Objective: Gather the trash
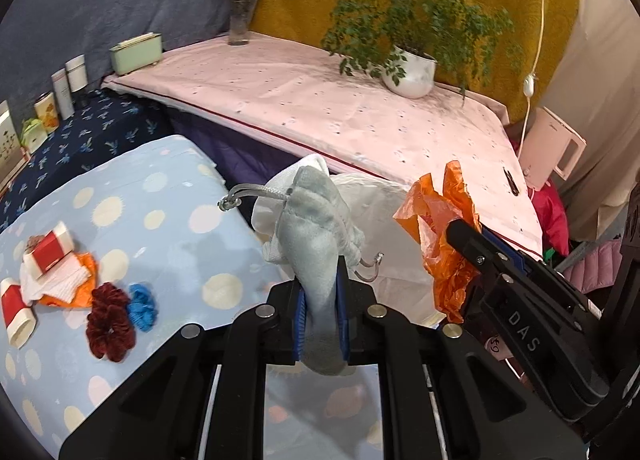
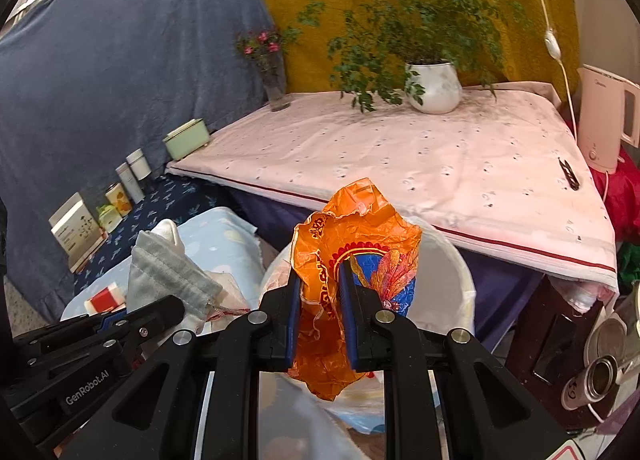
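The left claw (image 1: 322, 300) is clamped on a grey drawstring pouch (image 1: 316, 228), which stands up between its blue pads above the edge of the dotted blue cloth (image 1: 168, 228). The right claw (image 2: 320, 300) grips a crumpled orange wrapper (image 2: 352, 228), held over a white bin (image 2: 452, 272) that sits in front of the pink tabletop (image 2: 440, 164); the bin may be lined with a plastic bag. Left on the blue cloth lie red-and-white cups (image 1: 48, 250), a white tissue (image 1: 68, 276), a dark red scrunchie (image 1: 108, 324) and a blue scrunchie (image 1: 141, 306).

Potted plant (image 2: 434, 86) on table (image 2: 400, 156) — vase (image 2: 276, 88) leftward
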Demonstrator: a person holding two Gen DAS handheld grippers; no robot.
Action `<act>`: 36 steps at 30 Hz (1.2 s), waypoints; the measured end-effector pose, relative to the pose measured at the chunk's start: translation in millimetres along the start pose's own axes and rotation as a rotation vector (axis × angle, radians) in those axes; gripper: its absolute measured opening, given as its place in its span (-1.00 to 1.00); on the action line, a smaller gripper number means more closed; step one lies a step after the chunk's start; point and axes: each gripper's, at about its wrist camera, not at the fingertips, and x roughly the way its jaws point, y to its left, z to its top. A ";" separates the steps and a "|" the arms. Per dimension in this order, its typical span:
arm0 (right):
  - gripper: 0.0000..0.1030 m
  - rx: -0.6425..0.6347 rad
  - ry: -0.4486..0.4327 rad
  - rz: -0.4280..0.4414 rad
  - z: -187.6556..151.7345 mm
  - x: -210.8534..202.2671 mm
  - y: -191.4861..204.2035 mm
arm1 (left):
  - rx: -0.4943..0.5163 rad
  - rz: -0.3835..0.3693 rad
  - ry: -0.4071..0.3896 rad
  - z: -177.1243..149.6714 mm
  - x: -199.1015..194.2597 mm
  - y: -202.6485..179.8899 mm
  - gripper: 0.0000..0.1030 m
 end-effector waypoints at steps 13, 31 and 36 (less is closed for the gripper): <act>-0.61 0.030 0.007 -0.040 6.5 12.8 -30.2 | 0.039 -0.045 0.024 13.2 36.9 -26.4 -0.70; -0.40 0.024 -0.012 -0.032 10.7 9.7 -19.1 | -0.033 0.001 -0.014 14.6 25.9 3.0 -0.02; -0.39 0.004 -0.009 -0.017 11.0 7.9 -7.5 | -0.054 0.011 -0.019 10.0 18.7 14.0 -0.02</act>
